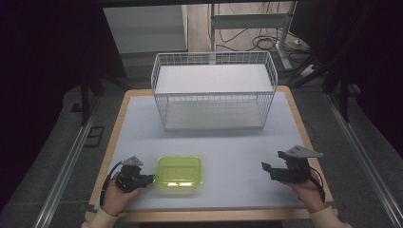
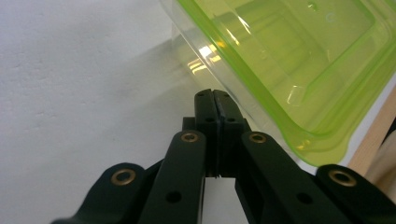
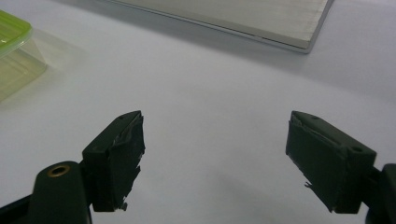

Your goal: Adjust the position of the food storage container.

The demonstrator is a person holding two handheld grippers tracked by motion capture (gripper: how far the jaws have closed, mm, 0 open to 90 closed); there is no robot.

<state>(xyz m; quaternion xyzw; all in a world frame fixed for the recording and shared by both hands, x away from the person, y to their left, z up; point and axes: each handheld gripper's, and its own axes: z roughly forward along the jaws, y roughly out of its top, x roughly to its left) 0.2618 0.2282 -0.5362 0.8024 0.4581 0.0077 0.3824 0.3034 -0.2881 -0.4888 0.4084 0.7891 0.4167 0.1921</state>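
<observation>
A lime-green see-through container (image 1: 179, 172) lies on the white table top near the front, left of centre. My left gripper (image 1: 150, 179) is at its left side. In the left gripper view the two jaws are pressed together, and the left gripper (image 2: 215, 96) has its tips against the container (image 2: 299, 60) wall just under the rim, with nothing seen between them. My right gripper (image 1: 269, 171) hovers at the front right, well apart from the container, pointing left. The right gripper (image 3: 215, 158) stands wide open over bare table, with the container (image 3: 11, 51) at the far left.
A white wire basket (image 1: 214, 90) with a pale board inside stands at the back centre; its base edge (image 3: 243, 21) lies ahead of the right gripper. The wooden table edge (image 1: 209, 214) runs along the front. Cables and table legs lie on the floor beyond.
</observation>
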